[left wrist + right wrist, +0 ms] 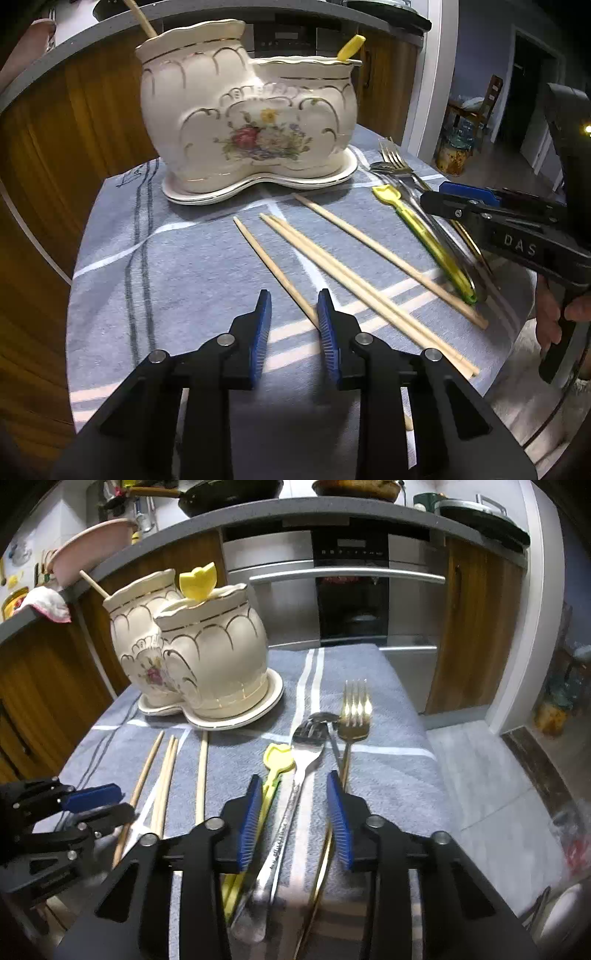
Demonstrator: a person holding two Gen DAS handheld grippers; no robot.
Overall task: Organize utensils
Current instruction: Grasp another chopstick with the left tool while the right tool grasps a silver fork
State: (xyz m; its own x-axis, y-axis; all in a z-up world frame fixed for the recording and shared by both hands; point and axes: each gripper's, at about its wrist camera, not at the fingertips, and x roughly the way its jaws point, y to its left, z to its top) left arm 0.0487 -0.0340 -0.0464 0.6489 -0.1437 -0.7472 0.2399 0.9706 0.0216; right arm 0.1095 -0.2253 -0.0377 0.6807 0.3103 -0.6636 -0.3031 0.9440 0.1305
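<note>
A cream ceramic two-pot utensil holder (243,110) (192,653) stands on its saucer; a chopstick and a yellow utensil (197,580) stick out of it. Several wooden chopsticks (354,280) (164,775) lie on the blue cloth. A yellow-green spoon (424,236) (275,764), a silver fork (295,786), a silver spoon and a gold fork (354,716) lie together. My left gripper (293,306) is open, its right pad by the leftmost chopstick's end. My right gripper (295,801) is open, straddling the silver fork's handle.
The blue striped cloth (177,258) covers a small table. Wooden cabinets and a grey counter stand behind, with an oven (351,590) beyond. The table's right edge drops to a tiled floor (480,775).
</note>
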